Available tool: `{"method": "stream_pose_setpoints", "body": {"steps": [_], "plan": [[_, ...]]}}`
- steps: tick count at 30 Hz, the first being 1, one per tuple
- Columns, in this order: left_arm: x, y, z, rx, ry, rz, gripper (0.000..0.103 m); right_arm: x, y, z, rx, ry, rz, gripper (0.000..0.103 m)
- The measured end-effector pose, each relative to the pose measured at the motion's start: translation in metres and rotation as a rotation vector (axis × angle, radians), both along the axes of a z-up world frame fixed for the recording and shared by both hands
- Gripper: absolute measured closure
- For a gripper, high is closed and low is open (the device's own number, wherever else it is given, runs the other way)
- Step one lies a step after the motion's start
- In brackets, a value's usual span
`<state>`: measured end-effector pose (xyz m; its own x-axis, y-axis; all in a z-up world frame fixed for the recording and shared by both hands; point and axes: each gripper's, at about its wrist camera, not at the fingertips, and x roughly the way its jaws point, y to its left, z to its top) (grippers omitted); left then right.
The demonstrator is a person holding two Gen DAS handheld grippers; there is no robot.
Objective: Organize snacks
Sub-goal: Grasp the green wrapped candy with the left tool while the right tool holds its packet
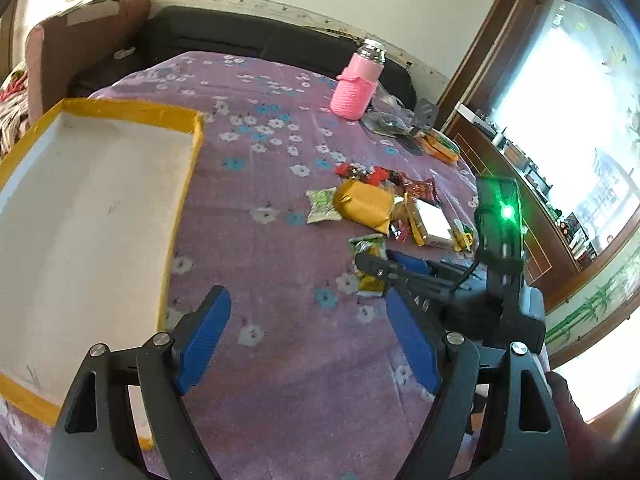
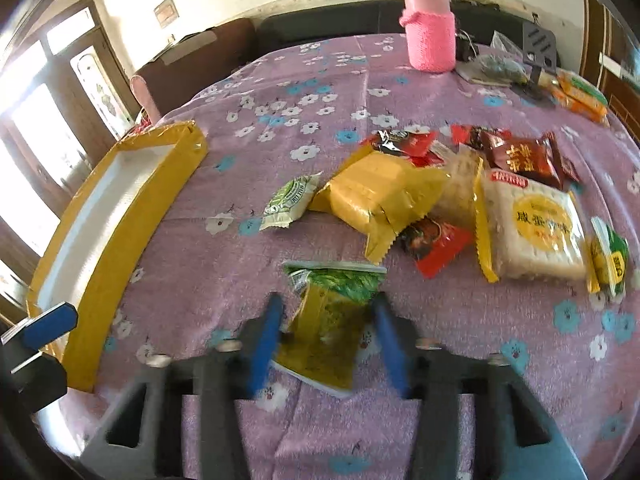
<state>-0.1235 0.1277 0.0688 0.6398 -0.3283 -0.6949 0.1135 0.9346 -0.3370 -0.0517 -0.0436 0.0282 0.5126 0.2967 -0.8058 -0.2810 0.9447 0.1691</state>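
Observation:
A pile of snack packets lies on the purple flowered cloth: a yellow packet (image 2: 376, 192), a white cracker pack (image 2: 532, 228), red packets (image 2: 520, 156) and a small pale green packet (image 2: 288, 200). A green-yellow packet (image 2: 332, 320) lies between the open blue fingers of my right gripper (image 2: 326, 308); the fingers stand on either side of it with a gap. The same packet (image 1: 370, 268) shows in the left wrist view with the right gripper beside it. My left gripper (image 1: 308, 308) is open and empty above the cloth, next to the yellow-rimmed white box (image 1: 176, 216).
A pink bottle (image 1: 354, 84) stands at the back of the table, with dark bags, a spatula (image 2: 540, 48) and orange-green packets (image 2: 580, 96) to its right. A brown cardboard flap (image 1: 80, 48) stands behind the box. A sofa lies beyond the table.

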Motion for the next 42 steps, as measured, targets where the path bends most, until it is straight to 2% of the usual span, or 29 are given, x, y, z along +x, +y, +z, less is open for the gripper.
{"method": "stream_pose_setpoints", "body": {"steps": [5, 8, 12, 13, 14, 15, 16, 19, 24, 27, 29, 31, 37, 42], "plan": [[0.025, -0.02, 0.005, 0.055, -0.016, -0.024, 0.022, -0.002, -0.019, -0.001, 0.046, -0.029, -0.032, 0.068], [0.052, -0.032, -0.003, 0.11, 0.008, -0.029, 0.023, 0.0, -0.043, -0.002, 0.145, -0.019, -0.075, 0.068], [0.09, -0.05, -0.018, 0.188, 0.034, -0.069, 0.023, 0.003, -0.058, -0.003, 0.193, -0.013, -0.103, 0.067], [0.101, -0.054, -0.023, 0.187, 0.049, -0.084, 0.025, 0.004, -0.059, -0.003, 0.201, -0.011, -0.102, 0.067], [0.11, -0.056, -0.027, 0.181, 0.059, -0.093, 0.034, 0.005, -0.059, -0.003, 0.203, -0.01, -0.1, 0.067], [0.118, -0.057, -0.03, 0.181, 0.072, -0.099, 0.058, 0.005, -0.059, -0.003, 0.204, -0.01, -0.099, 0.067], [0.128, -0.059, -0.035, 0.178, 0.099, -0.106, 0.073, 0.005, -0.059, -0.003, 0.206, -0.009, -0.097, 0.067], [0.142, -0.06, -0.043, 0.171, 0.111, -0.102, 0.074, 0.006, -0.06, -0.003, 0.22, -0.003, -0.095, 0.067], [0.149, -0.069, -0.051, 0.175, 0.111, -0.127, 0.072, 0.007, -0.059, -0.003, 0.214, -0.001, -0.089, 0.066], [0.15, -0.077, -0.054, 0.228, 0.09, -0.14, 0.072, 0.007, -0.057, -0.003, 0.207, -0.003, -0.087, 0.066], [0.15, -0.084, -0.054, 0.294, 0.079, -0.148, 0.076, 0.007, -0.057, -0.003, 0.209, -0.002, -0.088, 0.066], [0.146, -0.089, -0.054, 0.334, 0.064, -0.162, 0.085, 0.007, -0.057, -0.003, 0.207, -0.003, -0.087, 0.066], [0.126, -0.073, -0.035, 0.286, 0.019, -0.125, 0.086, 0.006, -0.056, -0.002, 0.211, -0.004, -0.079, 0.067], [0.084, -0.035, 0.002, 0.186, -0.061, -0.051, 0.086, 0.004, -0.054, 0.001, 0.221, -0.015, -0.057, 0.068]]}}
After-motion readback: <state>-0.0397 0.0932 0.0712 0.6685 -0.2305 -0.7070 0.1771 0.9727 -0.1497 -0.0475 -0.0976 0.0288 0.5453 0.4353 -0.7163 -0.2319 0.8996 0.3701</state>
